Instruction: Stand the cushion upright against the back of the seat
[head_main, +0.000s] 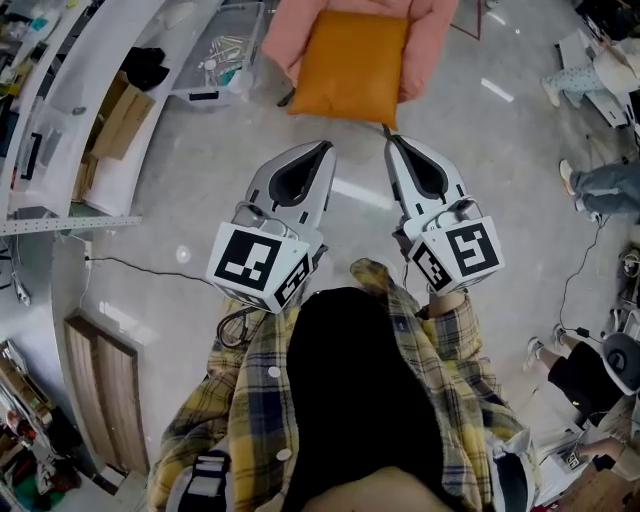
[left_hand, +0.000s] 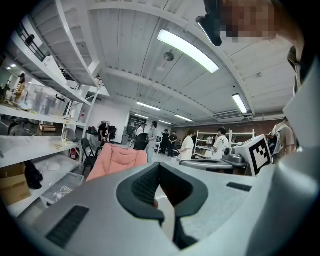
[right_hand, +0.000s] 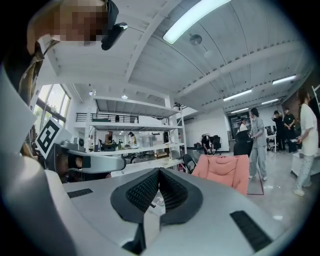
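An orange cushion (head_main: 350, 65) lies flat on the seat of a pink padded chair (head_main: 437, 40) at the top of the head view. Both grippers are held side by side over the floor, short of the chair. My left gripper (head_main: 327, 146) is shut with nothing in it, its tip just below the cushion's near edge. My right gripper (head_main: 388, 138) is also shut and empty, close to the cushion's near right corner. The pink chair back (left_hand: 118, 159) shows ahead in the left gripper view, and the same chair (right_hand: 223, 170) stands ahead in the right gripper view. The cushion is hidden behind the jaws in both.
White shelving (head_main: 90, 60) runs along the left, with a cardboard box (head_main: 124, 120) and a clear bin (head_main: 216, 58) on the floor beside the chair. A thin cable (head_main: 140, 265) crosses the floor. Seated people's legs (head_main: 600, 185) are at the right; several people stand in the background (left_hand: 187, 145).
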